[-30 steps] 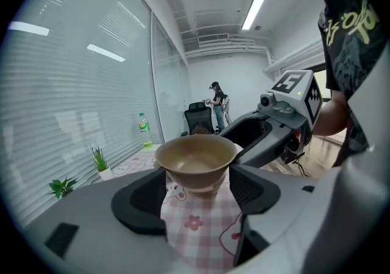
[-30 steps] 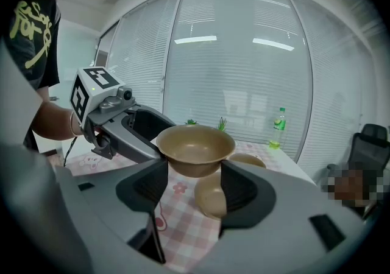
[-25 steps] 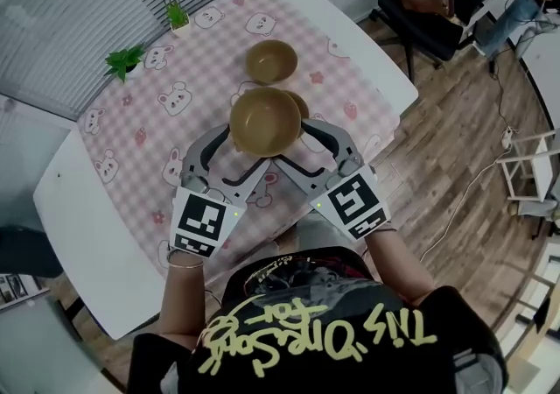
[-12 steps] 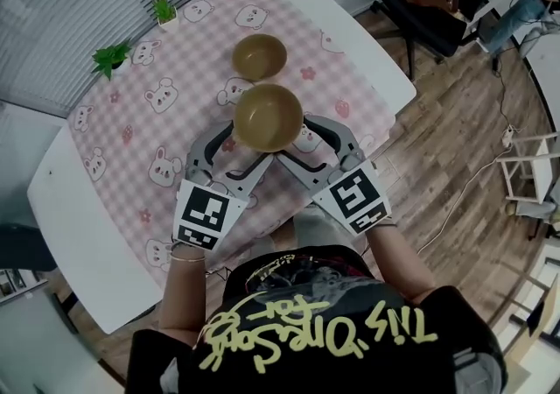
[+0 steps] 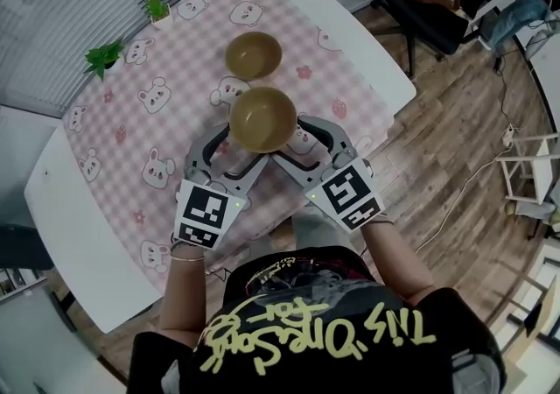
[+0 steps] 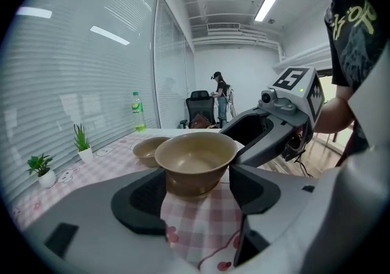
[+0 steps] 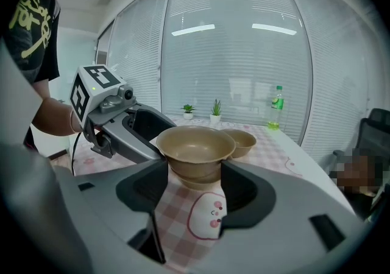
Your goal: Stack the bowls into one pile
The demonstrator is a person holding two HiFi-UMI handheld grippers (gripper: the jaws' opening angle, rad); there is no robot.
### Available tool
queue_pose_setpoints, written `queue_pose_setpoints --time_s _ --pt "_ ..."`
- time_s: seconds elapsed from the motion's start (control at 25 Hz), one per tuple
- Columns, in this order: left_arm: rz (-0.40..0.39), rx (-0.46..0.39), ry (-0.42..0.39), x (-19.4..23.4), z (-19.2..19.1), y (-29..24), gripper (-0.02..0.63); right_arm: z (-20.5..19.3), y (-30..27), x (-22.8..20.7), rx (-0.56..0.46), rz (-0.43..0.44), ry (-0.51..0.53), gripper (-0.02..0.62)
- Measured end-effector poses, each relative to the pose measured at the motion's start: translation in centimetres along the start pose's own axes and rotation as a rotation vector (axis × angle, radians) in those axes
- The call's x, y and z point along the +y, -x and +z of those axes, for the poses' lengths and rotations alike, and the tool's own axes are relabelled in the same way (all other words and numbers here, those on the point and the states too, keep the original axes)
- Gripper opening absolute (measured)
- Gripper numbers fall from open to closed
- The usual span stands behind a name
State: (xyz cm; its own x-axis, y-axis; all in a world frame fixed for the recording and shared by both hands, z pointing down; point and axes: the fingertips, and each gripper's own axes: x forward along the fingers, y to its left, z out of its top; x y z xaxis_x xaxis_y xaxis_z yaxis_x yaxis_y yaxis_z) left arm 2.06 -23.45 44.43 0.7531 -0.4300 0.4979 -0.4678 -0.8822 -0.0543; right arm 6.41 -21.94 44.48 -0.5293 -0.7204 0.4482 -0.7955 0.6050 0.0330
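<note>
Tan top bowl (image 5: 262, 118): on the person's side of the far bowl (image 5: 254, 54), close to it. It is held between both grippers and seems partly nested in the base bowl (image 7: 198, 181). I cannot tell whether it is fully seated.
Base bowl: directly under the top bowl, near the far bowl. It stands on the pink checked cloth (image 5: 166, 121), and only a band of its wall shows.
Far bowl: upright, empty and alone on the cloth.
Left gripper (image 6: 198, 175): its jaws stand wide and grip the top bowl's lower wall.
Right gripper (image 7: 195, 168): its jaws are likewise spread and pressed on that same wall from the other side.
Step in hand: probably setting the top bowl into the base bowl.
How to do it well: keep the rim level and centred over the base bowl. Lower it until its weight rests there, then open both pairs of jaws together.
Risk: if one side lets go first, the bowl could tilt or nudge the base bowl toward the far bowl.
Remaining: the far bowl has not yet joined the pile.
</note>
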Motion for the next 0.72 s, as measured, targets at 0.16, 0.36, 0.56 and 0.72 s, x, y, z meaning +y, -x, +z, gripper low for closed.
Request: queue_pose_setpoints --time_s 0.16,0.36,0.56,0.72 --pt "0.007 0.022 -0.001 0.2 -0.7 -0.5 0.327 -0.4 -0.5 -0.1 0.01 0.009 -0.022 0.275" --pt "0.012 0.037 -0.003 0.5 -1.2 -1.0 0.327 -0.9 -1.0 -0.2 0.026 0.014 -0.028 0.275" --pt "0.009 0.057 0.011 0.8 -1.7 -1.3 0.328 -1.2 -1.6 -0.4 0.045 0.023 -0.042 0.275" --pt "0.001 0.079 0.012 1.0 -2.2 -1.6 0.334 -1.5 -2.0 -0.5 0.058 0.029 -0.053 0.275"
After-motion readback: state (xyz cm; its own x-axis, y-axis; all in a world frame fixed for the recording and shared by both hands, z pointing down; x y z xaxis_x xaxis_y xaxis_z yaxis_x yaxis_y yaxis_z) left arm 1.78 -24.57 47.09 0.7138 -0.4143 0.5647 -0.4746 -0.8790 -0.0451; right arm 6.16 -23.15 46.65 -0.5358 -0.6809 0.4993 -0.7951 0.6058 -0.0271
